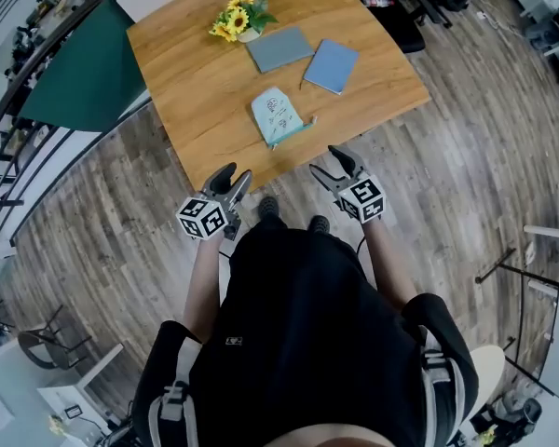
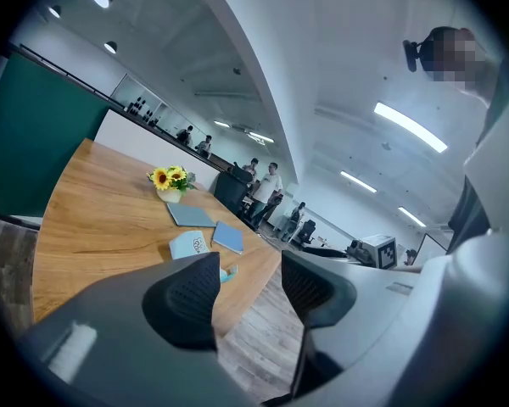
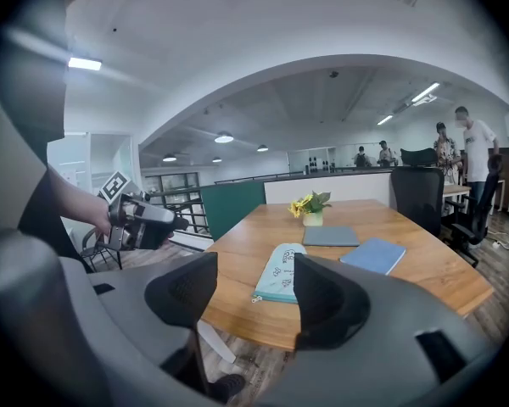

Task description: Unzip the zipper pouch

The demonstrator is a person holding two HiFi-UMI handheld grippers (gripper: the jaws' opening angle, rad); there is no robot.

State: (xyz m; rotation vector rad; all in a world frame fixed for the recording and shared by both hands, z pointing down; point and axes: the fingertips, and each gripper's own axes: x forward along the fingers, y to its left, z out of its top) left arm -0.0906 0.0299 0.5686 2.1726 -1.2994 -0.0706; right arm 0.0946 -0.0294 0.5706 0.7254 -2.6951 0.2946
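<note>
Left gripper (image 1: 235,179) and right gripper (image 1: 331,168) hover off the tabletop (image 1: 196,73) edge, well short of the pouch (image 1: 276,115), jaws open and empty. The pouch lies loose and flat, so pulling its zipper without pinning the cloth would likely just drag it toward the notebooks (image 1: 331,65) beyond.

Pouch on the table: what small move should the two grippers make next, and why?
Probably both should move forward over the table edge toward the pouch. The left gripper and the right gripper are open and empty, and both are short of the table. The pouch lies flat near that edge, untouched.
</note>
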